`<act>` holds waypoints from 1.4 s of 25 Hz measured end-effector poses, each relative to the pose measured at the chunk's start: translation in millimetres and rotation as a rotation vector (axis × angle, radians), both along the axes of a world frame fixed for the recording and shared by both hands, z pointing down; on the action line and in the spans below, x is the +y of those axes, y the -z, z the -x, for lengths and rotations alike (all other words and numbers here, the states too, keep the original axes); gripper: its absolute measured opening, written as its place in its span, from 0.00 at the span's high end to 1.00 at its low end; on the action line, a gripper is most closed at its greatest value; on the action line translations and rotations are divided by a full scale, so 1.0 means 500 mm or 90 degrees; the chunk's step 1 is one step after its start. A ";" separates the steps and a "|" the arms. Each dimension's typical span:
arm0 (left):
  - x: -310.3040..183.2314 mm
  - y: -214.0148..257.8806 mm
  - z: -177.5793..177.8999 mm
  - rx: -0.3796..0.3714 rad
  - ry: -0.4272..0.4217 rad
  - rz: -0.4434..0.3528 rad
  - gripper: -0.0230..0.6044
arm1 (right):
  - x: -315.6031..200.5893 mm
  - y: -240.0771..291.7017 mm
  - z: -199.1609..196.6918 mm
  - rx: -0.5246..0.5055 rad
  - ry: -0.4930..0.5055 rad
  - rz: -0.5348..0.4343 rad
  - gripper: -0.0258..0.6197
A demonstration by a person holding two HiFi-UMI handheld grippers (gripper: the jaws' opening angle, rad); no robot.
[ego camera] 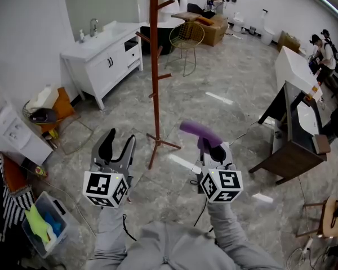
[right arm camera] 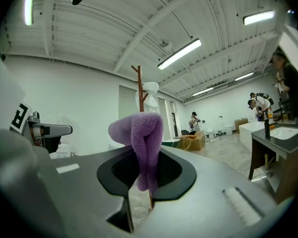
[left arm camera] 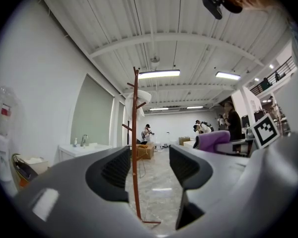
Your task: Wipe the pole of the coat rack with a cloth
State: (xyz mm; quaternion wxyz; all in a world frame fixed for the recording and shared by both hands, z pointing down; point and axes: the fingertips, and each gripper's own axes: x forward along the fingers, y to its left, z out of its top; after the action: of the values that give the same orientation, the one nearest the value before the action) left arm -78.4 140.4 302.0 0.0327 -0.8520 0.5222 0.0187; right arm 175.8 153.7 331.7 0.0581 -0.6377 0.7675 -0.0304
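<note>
The reddish-brown coat rack stands on the marble floor ahead, its pole upright with short pegs and splayed feet. A white item hangs at its top. My left gripper is open and holds nothing; in the left gripper view the pole shows between its jaws, farther off. My right gripper is shut on a purple cloth, which sticks out past its jaws toward the rack. The same cloth fills the middle of the right gripper view. Both grippers are short of the pole.
A white vanity with a sink stands at the back left, a wire chair behind the rack. A dark wooden table is at the right. Bins and clutter line the left. People are at the far side.
</note>
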 end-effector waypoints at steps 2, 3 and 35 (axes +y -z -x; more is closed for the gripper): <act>0.000 -0.003 -0.011 0.001 0.001 0.001 0.54 | 0.002 -0.002 -0.012 -0.004 0.001 -0.001 0.88; -0.001 -0.005 -0.017 0.001 0.001 0.002 0.54 | 0.002 -0.003 -0.018 -0.006 0.002 -0.002 0.88; -0.366 -0.042 0.015 0.019 -0.017 0.024 0.54 | -0.341 -0.036 0.023 -0.007 -0.005 0.017 0.88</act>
State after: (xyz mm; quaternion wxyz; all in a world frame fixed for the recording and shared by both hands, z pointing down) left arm -85.7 -42.8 322.8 0.0088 -0.8590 0.5114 0.0222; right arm 164.4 -17.0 349.6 0.0537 -0.6412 0.7642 -0.0438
